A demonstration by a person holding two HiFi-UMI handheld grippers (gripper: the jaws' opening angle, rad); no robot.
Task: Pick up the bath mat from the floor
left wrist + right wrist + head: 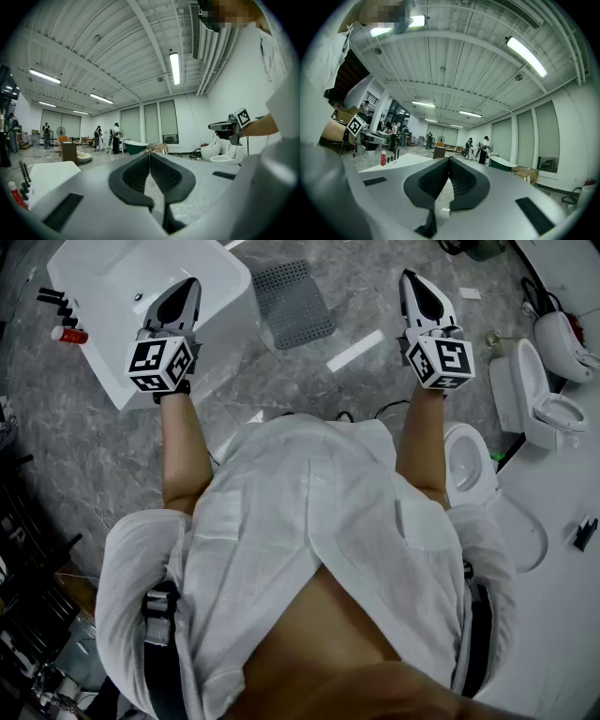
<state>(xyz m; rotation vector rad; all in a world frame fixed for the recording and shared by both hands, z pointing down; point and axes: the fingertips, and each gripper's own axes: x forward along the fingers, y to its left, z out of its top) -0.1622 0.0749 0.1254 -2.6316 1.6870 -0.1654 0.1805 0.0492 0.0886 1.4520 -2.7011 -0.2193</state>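
The bath mat, grey and dotted with holes, lies flat on the marbled floor ahead, between the two grippers. My left gripper is held out over the corner of a white tub, to the left of the mat. It is shut, with nothing between its pads. My right gripper is held out right of the mat, also shut and empty. Both gripper views look level across the hall, with the jaws pressed together at the tips of the left gripper and the right gripper. The mat does not show clearly in either.
A white tub stands at the front left, with a red bottle and dark bottles on its rim. Toilets stand at the right. A white strip and a cable lie on the floor. People stand far off.
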